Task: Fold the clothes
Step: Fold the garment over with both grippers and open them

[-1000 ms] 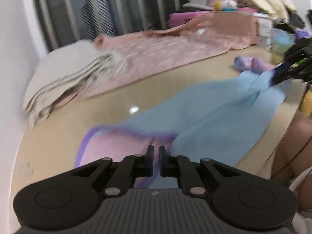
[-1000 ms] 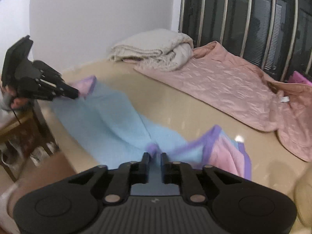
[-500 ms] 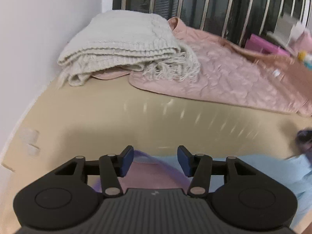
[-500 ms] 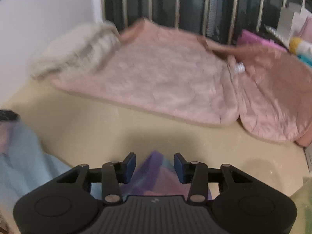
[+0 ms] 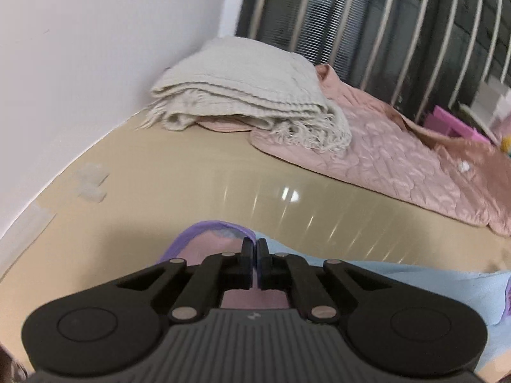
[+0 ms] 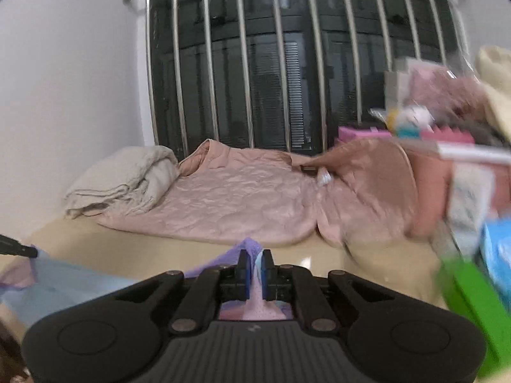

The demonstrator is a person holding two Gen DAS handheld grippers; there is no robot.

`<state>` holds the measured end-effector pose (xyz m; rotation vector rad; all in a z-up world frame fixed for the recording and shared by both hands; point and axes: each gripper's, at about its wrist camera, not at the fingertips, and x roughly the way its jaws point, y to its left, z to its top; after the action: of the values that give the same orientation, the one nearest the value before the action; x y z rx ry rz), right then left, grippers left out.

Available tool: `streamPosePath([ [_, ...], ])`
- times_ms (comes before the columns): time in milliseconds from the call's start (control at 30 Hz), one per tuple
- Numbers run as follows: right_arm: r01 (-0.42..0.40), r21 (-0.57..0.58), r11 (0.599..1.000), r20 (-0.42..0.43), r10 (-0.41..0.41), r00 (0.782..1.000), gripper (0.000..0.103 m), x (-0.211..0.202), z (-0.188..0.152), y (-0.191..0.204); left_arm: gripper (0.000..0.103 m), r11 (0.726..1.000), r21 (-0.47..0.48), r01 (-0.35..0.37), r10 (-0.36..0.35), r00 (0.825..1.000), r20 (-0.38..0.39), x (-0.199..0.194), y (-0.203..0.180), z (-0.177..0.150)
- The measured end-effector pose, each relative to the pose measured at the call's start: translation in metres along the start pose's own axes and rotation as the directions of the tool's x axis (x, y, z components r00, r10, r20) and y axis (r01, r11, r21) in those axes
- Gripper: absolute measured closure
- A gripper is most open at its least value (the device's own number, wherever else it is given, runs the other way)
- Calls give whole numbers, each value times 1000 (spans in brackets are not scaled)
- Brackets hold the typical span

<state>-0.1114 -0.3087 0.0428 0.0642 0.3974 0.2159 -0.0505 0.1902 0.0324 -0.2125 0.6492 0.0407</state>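
Left wrist view: left tool (image 5: 254, 245) pressed together on the purple-trimmed edge of the light blue garment (image 5: 399, 279), pink lining showing just under and behind the fingertips. Blue cloth spread to the right of the tool, flat on the beige worktop (image 5: 191, 188). Well ahead and slightly left, a folded cream knitted blanket (image 5: 249, 95) with fringe, lying partly on a pink quilted garment (image 5: 392, 166) that stretches ahead and to the right. Beyond both, metal window bars (image 5: 396, 32); white wall off to the left.

Right wrist view: right tool (image 6: 254, 257) clamped on a purple and pink corner of the same light blue garment (image 6: 64, 282), a peak of purple fabric poking up between the blue-padded fingertips. Remaining blue cloth trailing to the left of the tool, toward the black tip of the left tool (image 6: 19, 249) at the far left edge. Straight ahead, the pink quilted garment (image 6: 236, 204) on the worktop (image 6: 367, 261), the cream blanket (image 6: 124, 178) ahead-left. To the right, a blurred clutter of pink, green and blue items, too smeared to identify. Window bars (image 6: 274, 63) behind.
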Motion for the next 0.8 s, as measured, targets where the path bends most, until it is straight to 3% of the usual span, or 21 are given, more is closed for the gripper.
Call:
streamPosePath([
  [200, 38, -33, 999, -125, -42, 991, 95, -6, -39, -2, 97, 999, -34, -20, 20, 1000, -21, -1, 6, -11],
  [233, 37, -44, 998, -131, -43, 990, 90, -9, -42, -1, 95, 999, -35, -18, 18, 1000, -10, -4, 7, -11],
  [300, 30, -35, 999, -99, -33, 995, 73, -20, -37, -2, 85, 1000, -21, -11, 12, 1000, 9, -11, 7, -12],
  [333, 22, -18, 1000, -71, -23, 997, 65, -25, -31, -3, 76, 1000, -15, -11, 11, 1000, 8, -12, 7, -10],
  [367, 12, 1, 1000, -43, -12, 999, 64, -29, -26, -3, 69, 1000, -15, -10, 10, 1000, -2, -12, 8, -9],
  [400, -3, 23, 1000, -21, 3, 1000, 64, -29, -20, -2, 69, 1000, -21, -5, 5, 1000, -9, -10, 7, -8],
  [533, -138, 40, 990, -22, 139, 990, 64, -9, -9, 24, 69, 1000, -17, 5, -5, 1000, -15, 0, 1, -6],
  [633, -261, -68, 963, -71, 256, 964, 67, 16, -15, 70, 81, 1000, 13, -14, 14, 1000, -1, 8, -7, -3],
  [733, -307, -139, 941, -132, 290, 948, 68, 36, -25, 104, 97, 999, 20, -32, 32, 999, -15, 19, -8, 2],
  [800, -304, -154, 940, -167, 279, 946, 68, 44, -31, 114, 102, 999, -44, -13, 11, 999, -38, 25, 2, 6],
])
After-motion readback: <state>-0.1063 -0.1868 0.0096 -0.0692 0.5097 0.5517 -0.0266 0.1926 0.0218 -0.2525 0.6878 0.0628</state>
